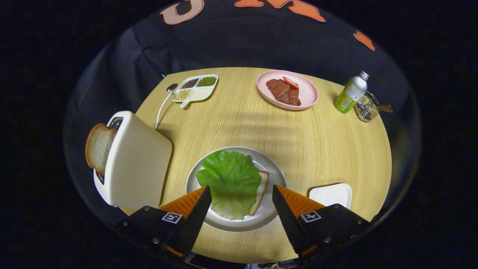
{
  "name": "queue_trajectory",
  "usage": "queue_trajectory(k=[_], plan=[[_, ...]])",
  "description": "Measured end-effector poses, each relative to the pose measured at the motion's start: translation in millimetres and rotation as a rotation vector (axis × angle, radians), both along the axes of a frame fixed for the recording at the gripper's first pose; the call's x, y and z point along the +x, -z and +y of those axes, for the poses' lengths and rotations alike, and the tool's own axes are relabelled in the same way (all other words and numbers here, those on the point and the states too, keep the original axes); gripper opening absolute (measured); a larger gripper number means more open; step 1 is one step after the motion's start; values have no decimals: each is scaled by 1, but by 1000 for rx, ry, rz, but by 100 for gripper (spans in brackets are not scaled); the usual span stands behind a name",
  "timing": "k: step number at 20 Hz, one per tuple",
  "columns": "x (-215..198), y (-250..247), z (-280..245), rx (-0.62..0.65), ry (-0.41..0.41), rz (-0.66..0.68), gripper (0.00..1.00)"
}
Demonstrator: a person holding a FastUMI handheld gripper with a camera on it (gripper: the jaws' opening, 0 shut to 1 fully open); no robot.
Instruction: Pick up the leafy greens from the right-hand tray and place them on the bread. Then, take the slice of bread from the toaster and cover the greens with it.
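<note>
Leafy greens (230, 183): one broad green leaf, lying flat on the bread (262, 191), which shows as a pale slice with a brown crust edge poking out at the leaf's right side. Long axis of the leaf runs from the claw toward the far side of the counter, ruffled darker end pointing away, paler end pointing at the claw.

Counter (328, 145): round, light wood grain, carrying all items below.

Toaster (134, 164): cream body, standing left of the round plate, tilted in this view, cord (161, 110) trailing from it toward the far side. Slice of bread (98, 146) upright in its slot, white face and brown crust showing, about half out.

Round plate (274, 175): white, just ahead of the claw, holding bread and greens.

Pink plate (310, 93): far side of the counter, well apart from the round plate, holding dark red meat slices (284, 91) and one red piece (290, 82) on top.

Divided tray (203, 93): white, far left, compartments with dark, green and pale grains.

Small white tray (331, 194): right of the round plate, just beyond the right finger.

Bottle (351, 93): green label, silver cap, far right, touching or just beside a wire basket (366, 108).

Claw (242, 198): held above the counter looking down at it, fingers spread wide, gripping nothing; the near edge of the round plate and the leaf's pale end lie between the tips.
</note>
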State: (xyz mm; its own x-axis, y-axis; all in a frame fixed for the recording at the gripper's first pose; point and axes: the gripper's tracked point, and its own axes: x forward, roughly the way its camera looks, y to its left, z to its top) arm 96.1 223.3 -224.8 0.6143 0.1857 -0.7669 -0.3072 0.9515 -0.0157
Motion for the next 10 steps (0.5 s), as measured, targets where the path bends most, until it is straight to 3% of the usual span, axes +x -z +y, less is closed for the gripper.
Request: queue_trajectory(k=[10], plan=[[-17,-100,68,80,-66,-120,98]])
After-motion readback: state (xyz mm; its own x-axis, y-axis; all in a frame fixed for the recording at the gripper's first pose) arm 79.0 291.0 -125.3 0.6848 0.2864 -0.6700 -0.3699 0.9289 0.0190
